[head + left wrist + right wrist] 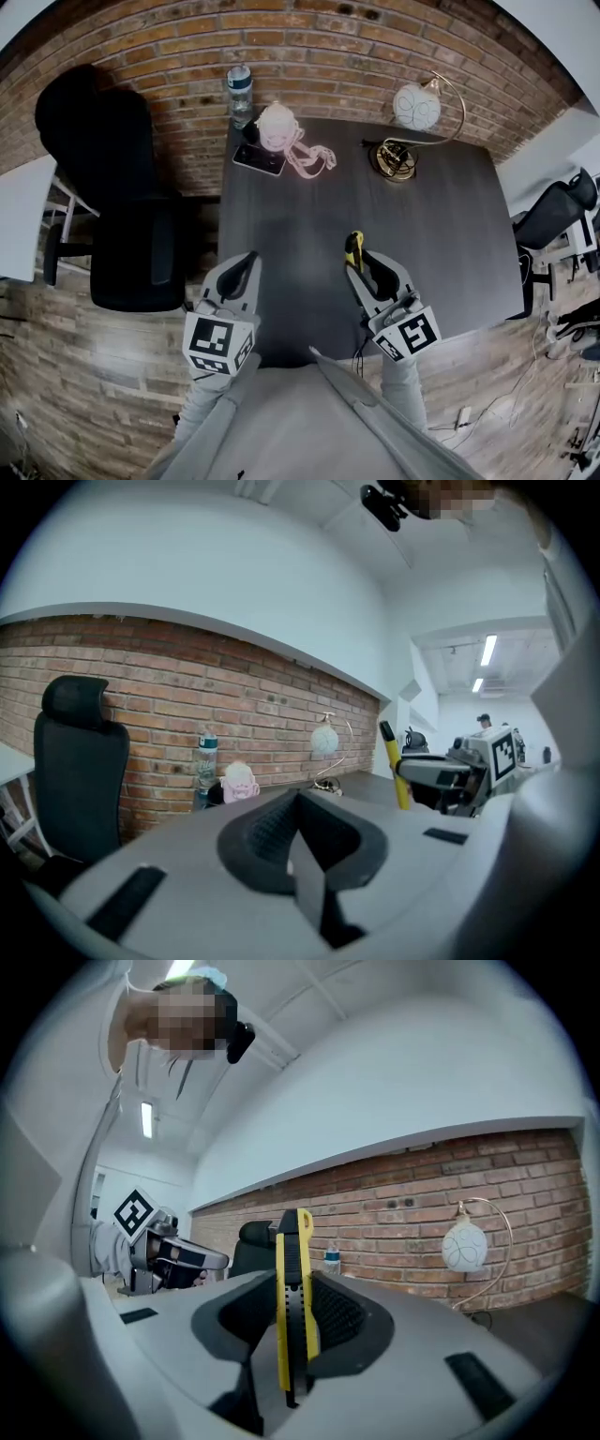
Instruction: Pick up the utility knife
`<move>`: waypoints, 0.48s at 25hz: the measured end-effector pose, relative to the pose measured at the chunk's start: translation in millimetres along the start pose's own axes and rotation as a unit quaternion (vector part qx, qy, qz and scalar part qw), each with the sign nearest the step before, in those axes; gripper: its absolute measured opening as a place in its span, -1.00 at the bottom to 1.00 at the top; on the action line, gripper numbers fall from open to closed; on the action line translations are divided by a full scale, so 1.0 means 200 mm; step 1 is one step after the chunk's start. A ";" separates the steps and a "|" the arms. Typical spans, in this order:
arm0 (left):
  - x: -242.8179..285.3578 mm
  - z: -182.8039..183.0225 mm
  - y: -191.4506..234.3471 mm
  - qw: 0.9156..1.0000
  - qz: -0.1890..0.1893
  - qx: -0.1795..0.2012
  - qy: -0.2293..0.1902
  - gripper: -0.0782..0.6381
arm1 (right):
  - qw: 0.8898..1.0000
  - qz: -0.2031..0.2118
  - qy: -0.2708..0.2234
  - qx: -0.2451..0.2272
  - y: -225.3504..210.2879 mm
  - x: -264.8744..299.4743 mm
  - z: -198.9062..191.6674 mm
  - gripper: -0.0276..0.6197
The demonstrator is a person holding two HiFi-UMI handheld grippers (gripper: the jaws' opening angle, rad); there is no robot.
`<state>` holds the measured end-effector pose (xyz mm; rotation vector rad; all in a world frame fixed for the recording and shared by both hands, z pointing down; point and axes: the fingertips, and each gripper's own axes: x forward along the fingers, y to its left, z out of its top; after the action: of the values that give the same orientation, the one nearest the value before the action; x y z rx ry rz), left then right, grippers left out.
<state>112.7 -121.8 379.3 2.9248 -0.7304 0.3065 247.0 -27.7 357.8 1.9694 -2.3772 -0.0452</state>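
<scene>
The yellow and black utility knife is clamped upright between the jaws of my right gripper, lifted off the dark table. In the right gripper view the knife stands between the black pads, its tip poking above them. My left gripper hovers at the table's near left edge, shut with nothing in it; its pads meet. From the left gripper view the knife and the right gripper show off to the right.
At the table's far end lie a water bottle, a pink figure, a phone, a pink cord and a globe lamp. A black office chair stands left, a brick wall behind.
</scene>
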 end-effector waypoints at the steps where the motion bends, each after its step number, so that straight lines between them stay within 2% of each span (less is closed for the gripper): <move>1: 0.00 0.00 0.00 1.000 0.000 0.000 0.000 -0.73 | 1.000 -0.008 -0.005 0.008 -0.01 -0.01 0.00 -0.52; 6: 0.01 0.00 0.03 1.000 0.007 -0.004 0.000 -0.73 | 0.998 -0.038 -0.026 0.044 -0.06 -0.04 0.02 -0.52; 12: -0.01 0.00 0.08 1.000 0.025 -0.008 -0.003 -0.73 | 0.996 -0.039 -0.035 0.070 -0.07 -0.04 0.01 -0.52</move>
<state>103.8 -135.5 379.9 2.8969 -0.8041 0.2956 262.5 -22.4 355.1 2.1563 -2.4059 0.0508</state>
